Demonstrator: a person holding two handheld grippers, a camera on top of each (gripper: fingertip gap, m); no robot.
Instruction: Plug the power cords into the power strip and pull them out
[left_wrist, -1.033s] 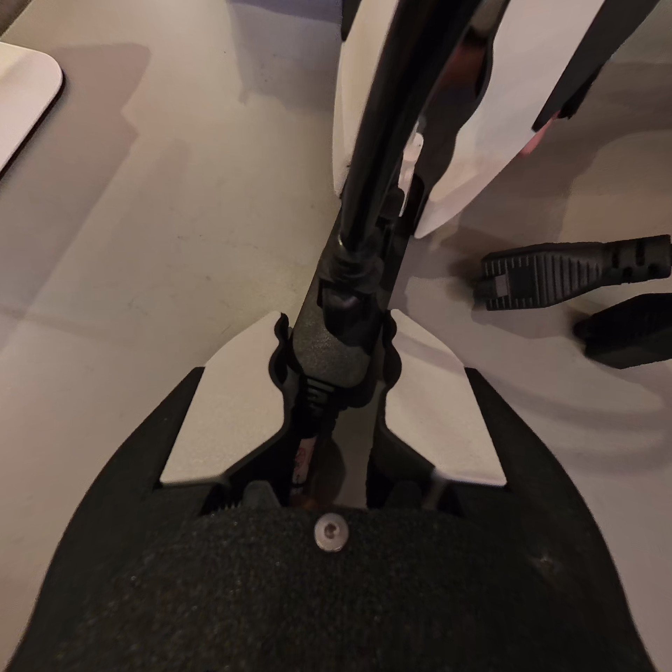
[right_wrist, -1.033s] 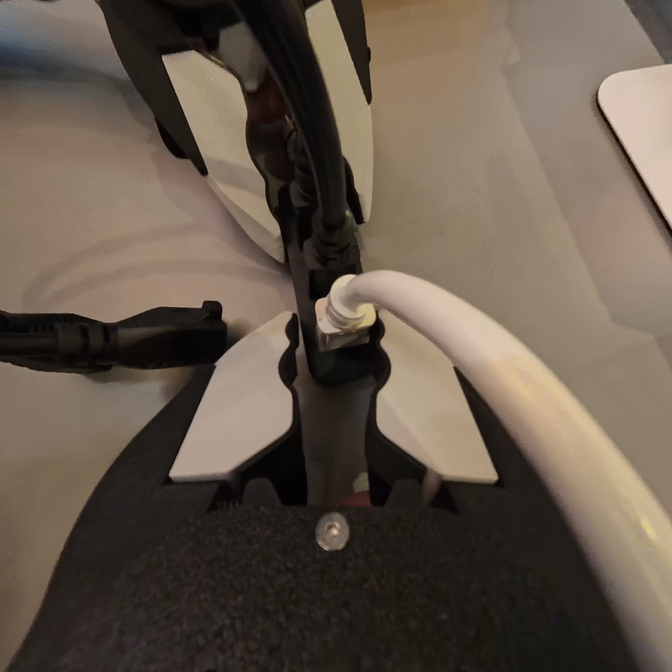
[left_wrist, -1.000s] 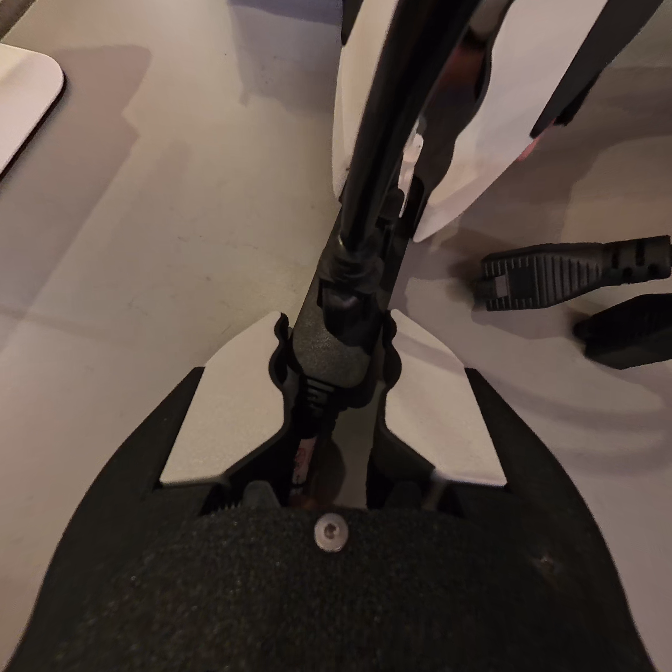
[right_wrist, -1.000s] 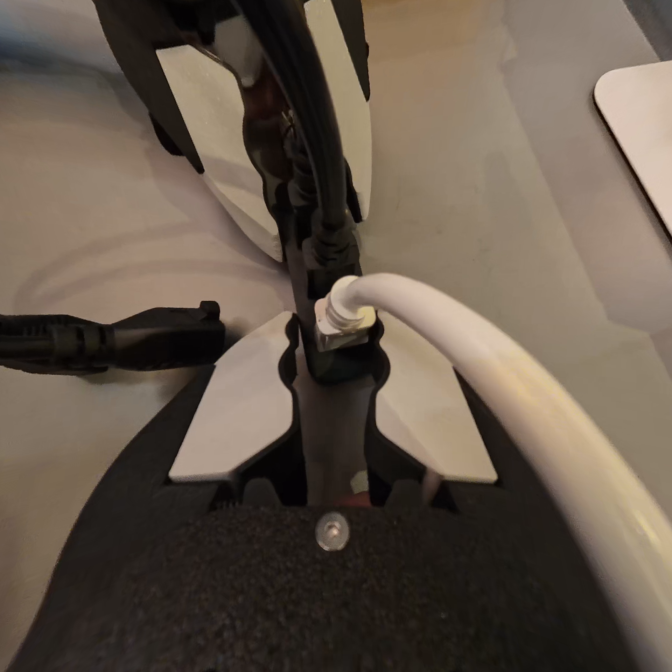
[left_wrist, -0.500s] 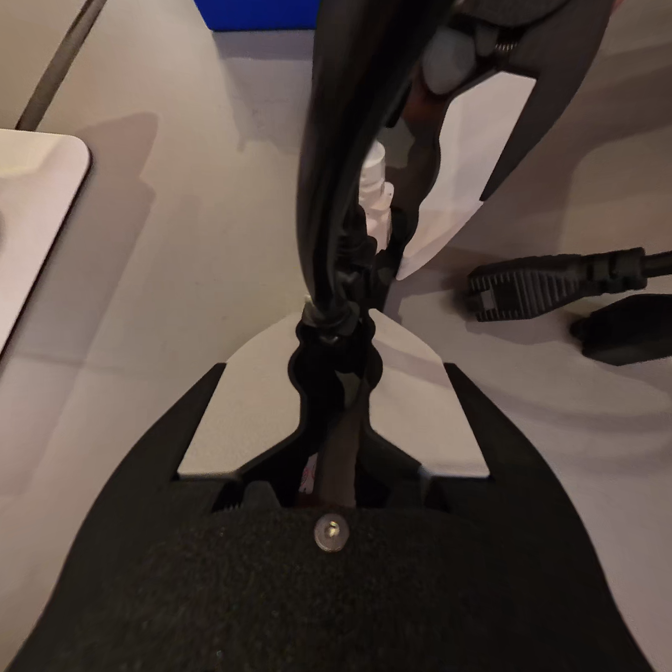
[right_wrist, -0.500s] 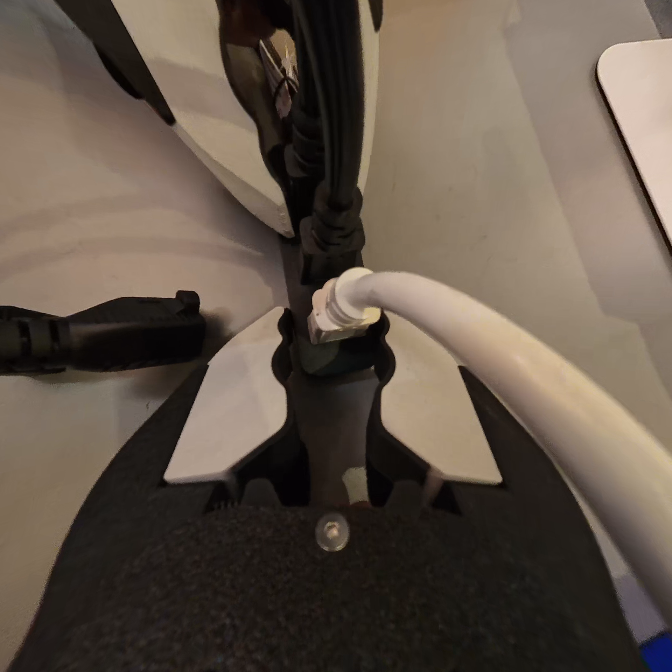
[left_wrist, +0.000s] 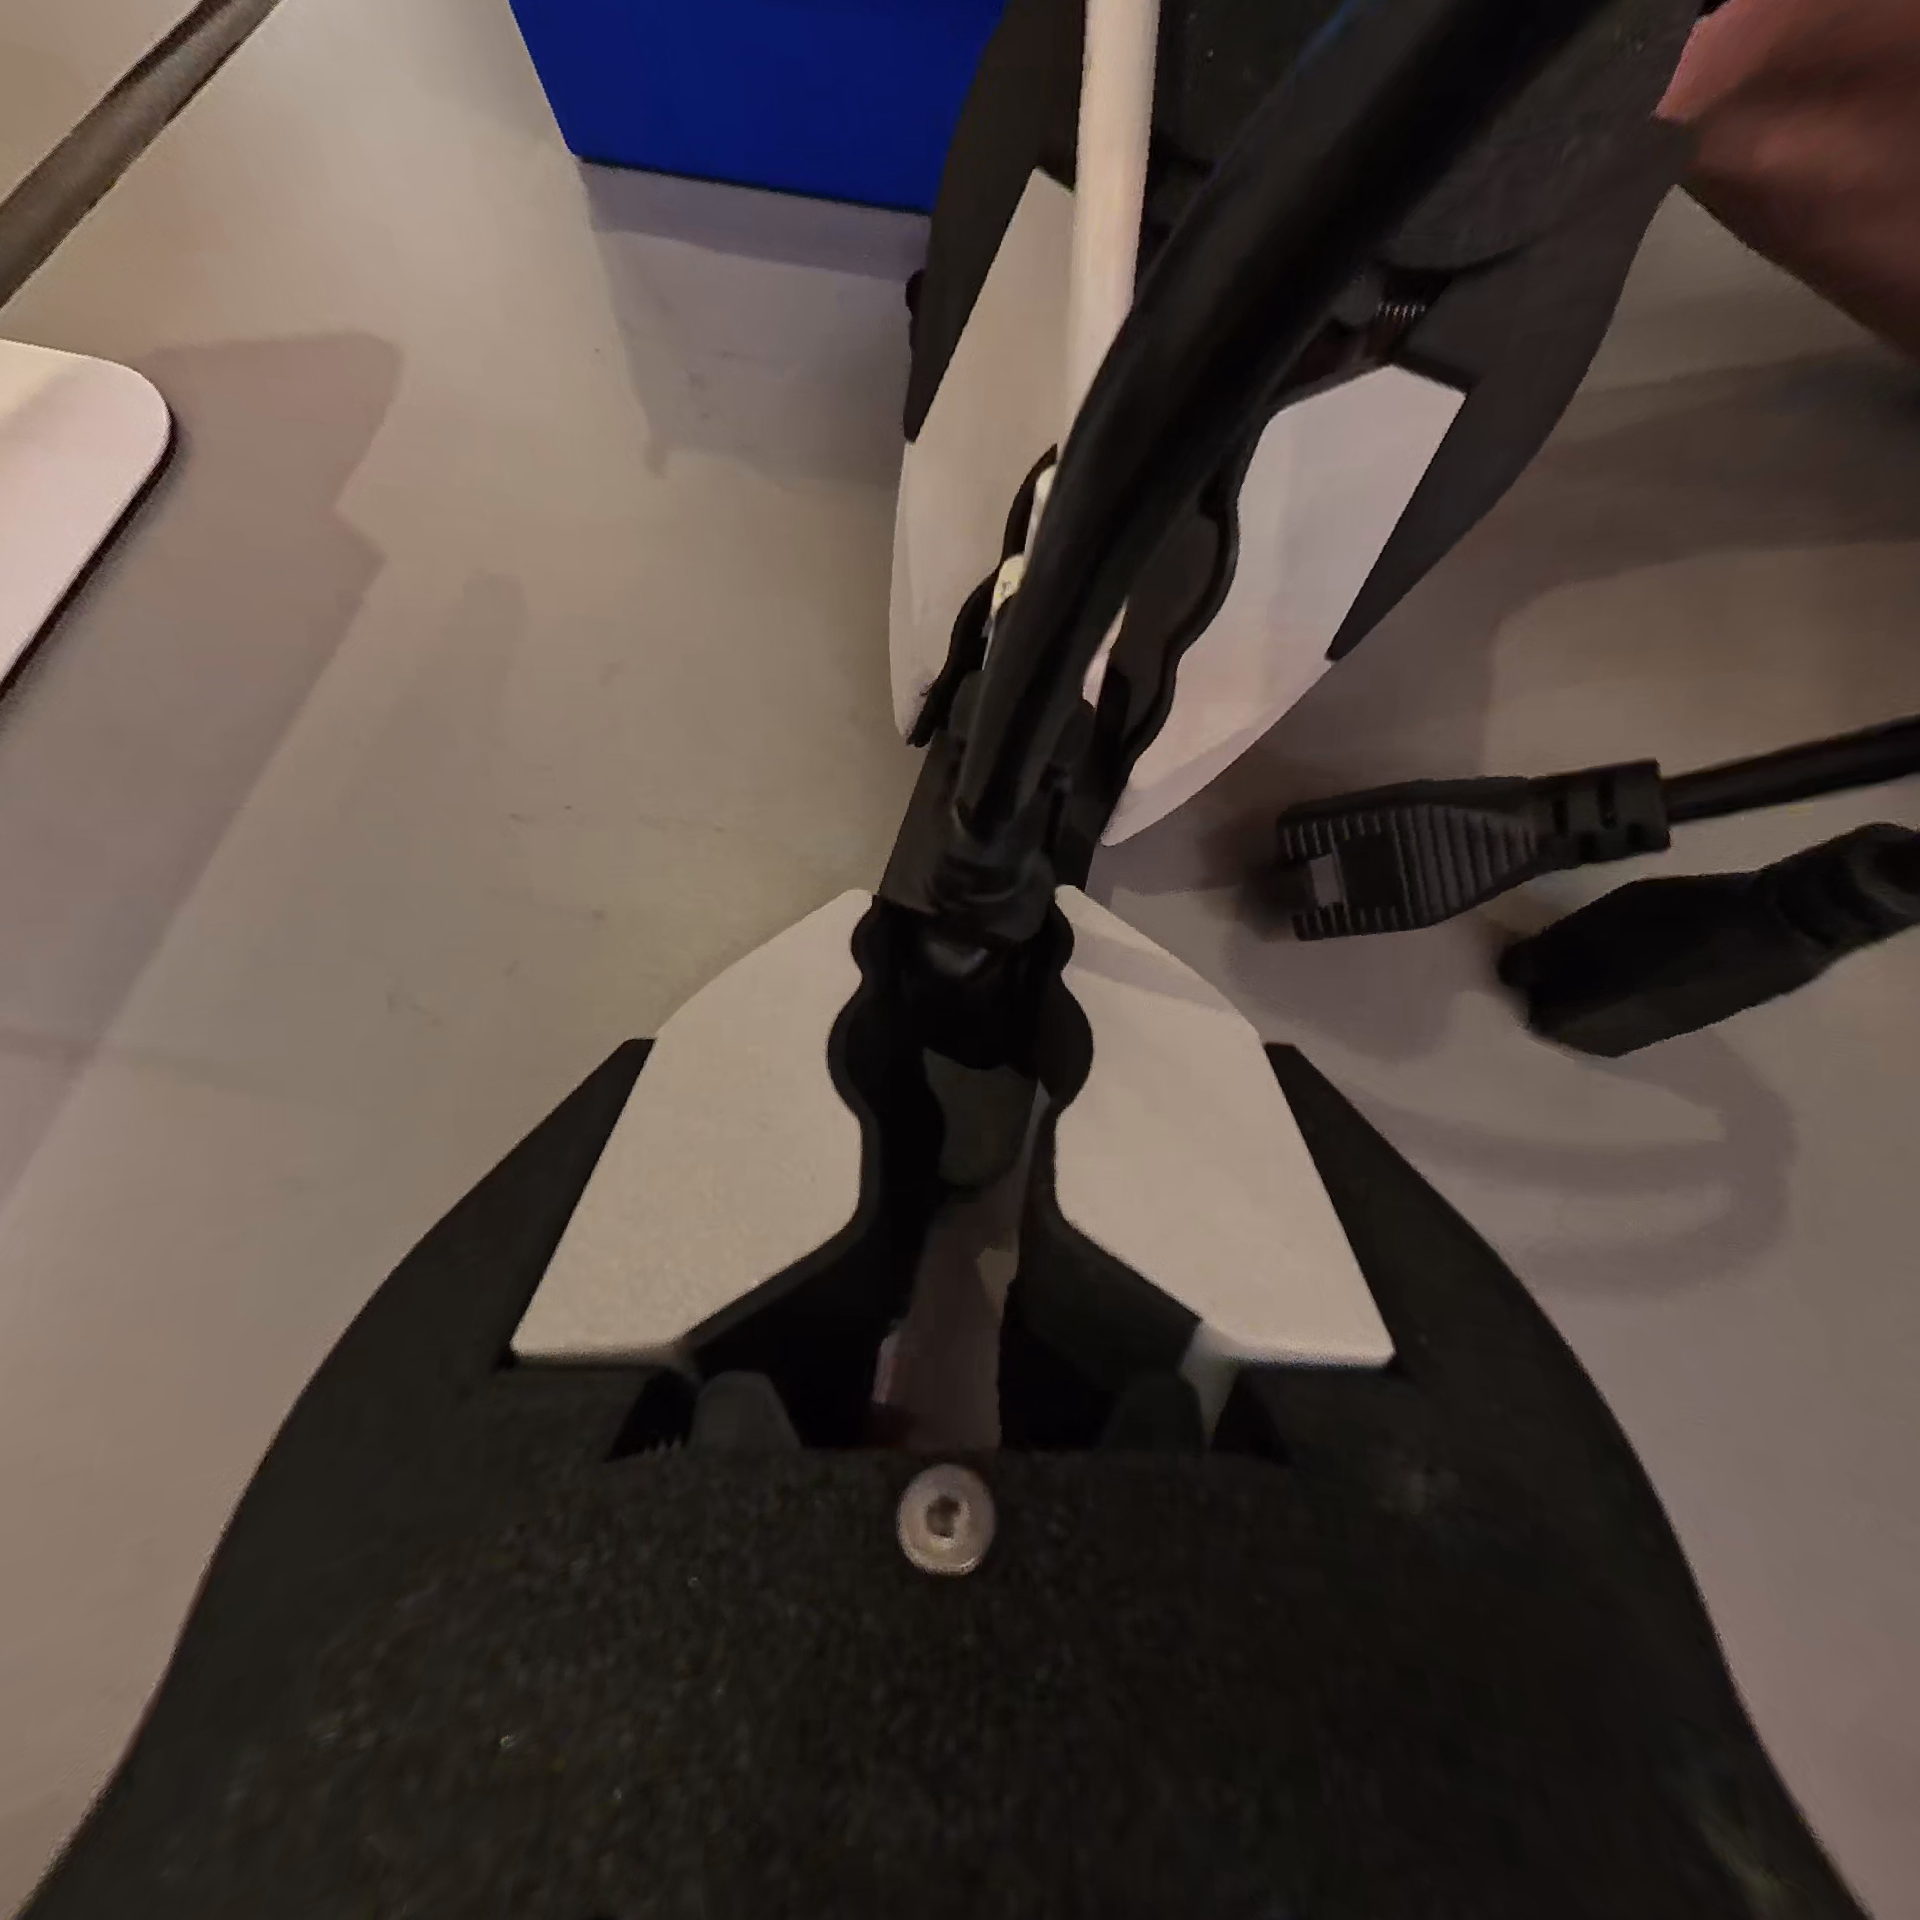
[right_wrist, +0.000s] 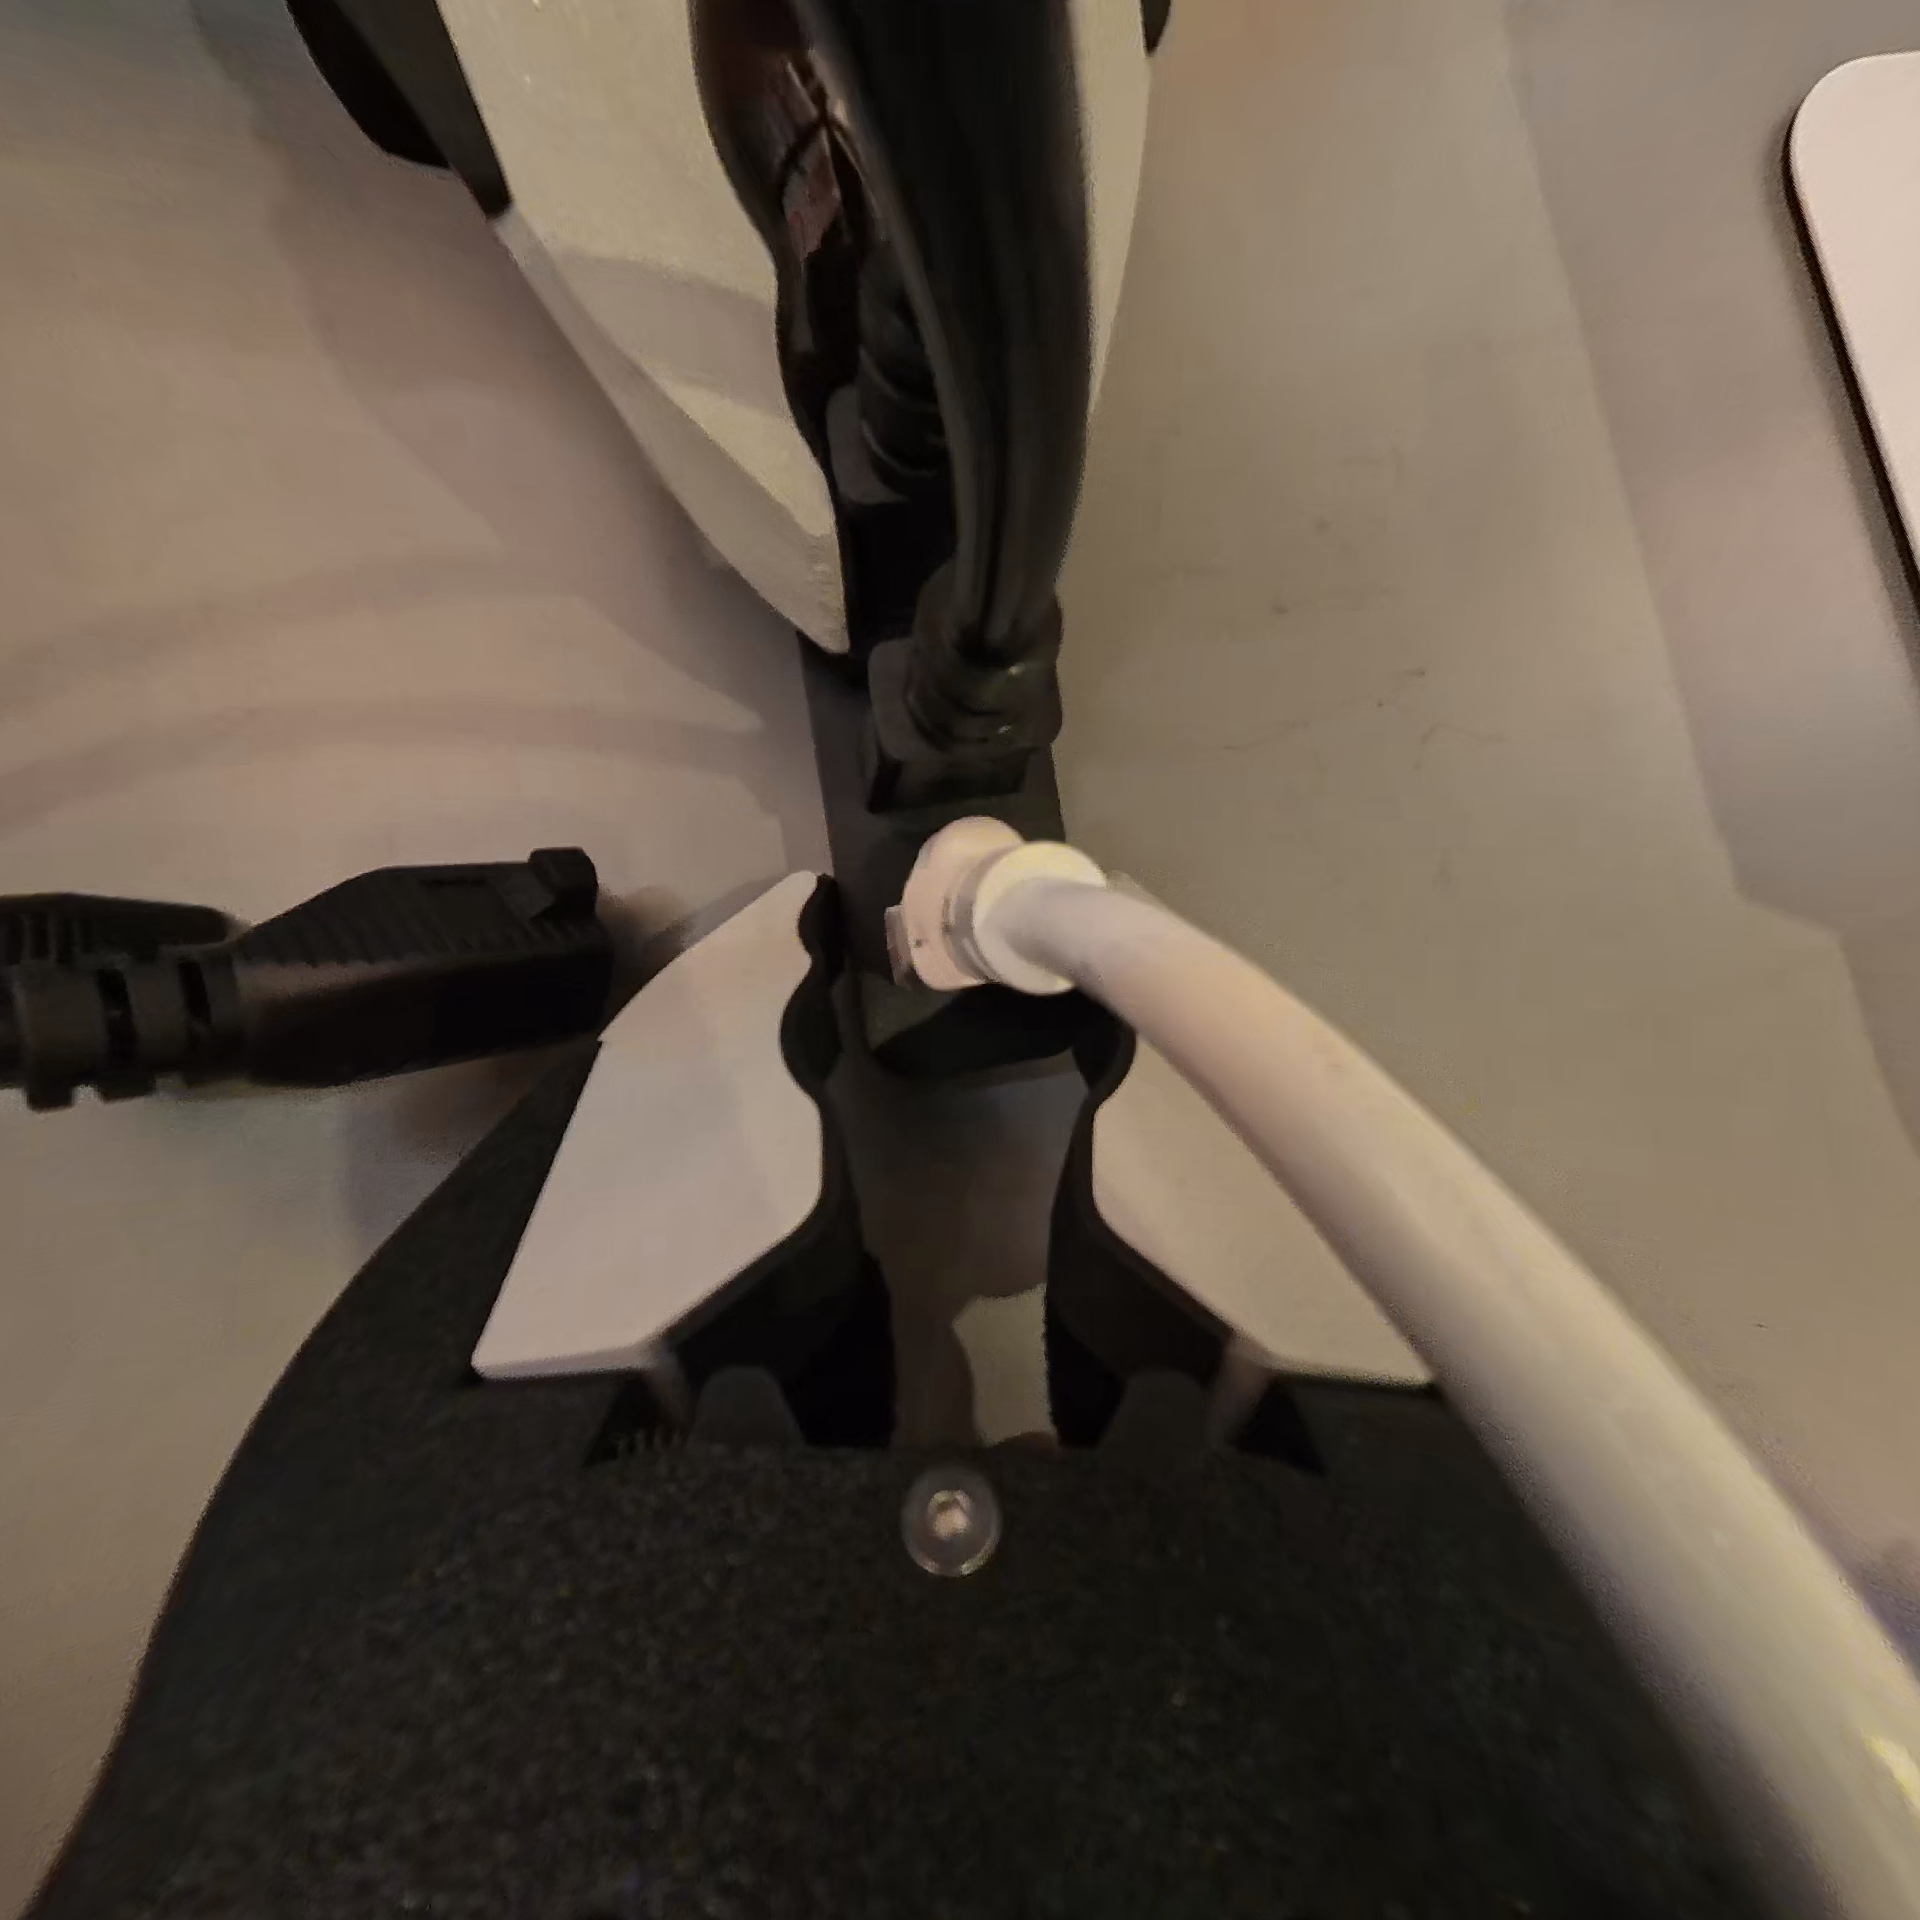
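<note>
Above the counter (left_wrist: 416, 727), left claw (left_wrist: 961, 935) pinching black plug (left_wrist: 977, 883), right claw (right_wrist: 951, 977) pinching power strip (right_wrist: 935, 1049).

The left tool (left_wrist: 961, 940) has risen, its black plug (left_wrist: 971, 904) pulled up.

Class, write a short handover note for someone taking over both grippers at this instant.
Left gripper: shut on the black moulded plug of the thick black cord, at the narrow dark power strip.
Right gripper: shut on the white plug of the thick white cord, next to it on that strip.
A ribbed black plug and a smooth black plug lie loose on the grey table.
Whether the held plugs are seated cannot be told. Left to do: finish these, then probably the loose two.
</note>
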